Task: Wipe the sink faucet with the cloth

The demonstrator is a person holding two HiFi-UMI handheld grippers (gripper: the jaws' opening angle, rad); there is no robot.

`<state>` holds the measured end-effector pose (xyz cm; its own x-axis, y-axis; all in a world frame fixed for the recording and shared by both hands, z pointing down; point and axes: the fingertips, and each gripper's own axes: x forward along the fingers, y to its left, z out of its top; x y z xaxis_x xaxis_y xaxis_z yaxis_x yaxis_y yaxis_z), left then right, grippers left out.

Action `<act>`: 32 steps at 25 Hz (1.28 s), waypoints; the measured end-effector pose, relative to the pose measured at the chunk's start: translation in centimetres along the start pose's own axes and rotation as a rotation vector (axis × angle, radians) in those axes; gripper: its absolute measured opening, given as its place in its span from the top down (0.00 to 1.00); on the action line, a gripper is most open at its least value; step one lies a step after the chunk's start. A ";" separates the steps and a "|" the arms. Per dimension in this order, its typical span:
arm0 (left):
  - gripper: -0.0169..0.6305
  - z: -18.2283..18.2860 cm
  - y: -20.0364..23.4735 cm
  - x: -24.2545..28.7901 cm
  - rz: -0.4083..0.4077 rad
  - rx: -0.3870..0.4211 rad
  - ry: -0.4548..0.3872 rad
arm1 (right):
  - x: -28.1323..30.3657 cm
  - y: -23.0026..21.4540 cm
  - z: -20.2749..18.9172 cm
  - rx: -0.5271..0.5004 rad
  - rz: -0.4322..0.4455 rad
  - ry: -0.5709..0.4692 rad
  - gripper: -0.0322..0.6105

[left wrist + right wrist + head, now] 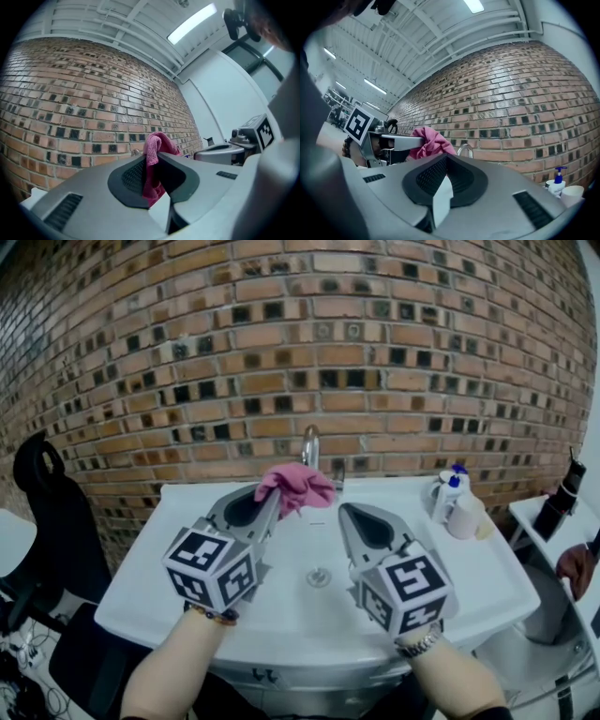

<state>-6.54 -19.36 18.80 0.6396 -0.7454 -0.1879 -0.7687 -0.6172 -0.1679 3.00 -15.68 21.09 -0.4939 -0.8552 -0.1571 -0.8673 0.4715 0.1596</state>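
Note:
A pink cloth (295, 486) hangs bunched from the tips of my left gripper (272, 500), which is shut on it above the white sink (469, 568). In the left gripper view the cloth (153, 161) is pinched between the two dark pads and droops below them. The chrome faucet (310, 444) rises just behind the cloth, against the brick wall. My right gripper (345, 513) hovers beside it over the basin, jaws shut with nothing between them. From the right gripper view, the cloth (429, 140) sits left of the faucet (465, 150).
A blue-capped soap bottle (453, 491) and a white cup (466, 517) stand on the sink's back right corner. The drain (319, 577) lies between my grippers. A black chair (47, 521) is at left, and a dark bottle (562, 498) stands on a side table at right.

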 end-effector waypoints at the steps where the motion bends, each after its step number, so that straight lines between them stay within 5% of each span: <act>1: 0.91 0.1 0.3 0.6 0.000 0.001 -0.001 | 0.4 -0.3 -0.1 0.001 0.001 0.001 0.93; 32: 0.91 0.1 5.6 12.7 0.002 0.098 0.043 | 8.7 -6.3 -0.8 0.082 0.011 -0.023 0.93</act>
<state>-2.72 -32.29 15.36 0.6353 -0.7580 -0.1474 -0.7642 -0.5896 -0.2616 4.19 -26.28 19.51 -0.5039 -0.8451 -0.1783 -0.8635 0.4978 0.0808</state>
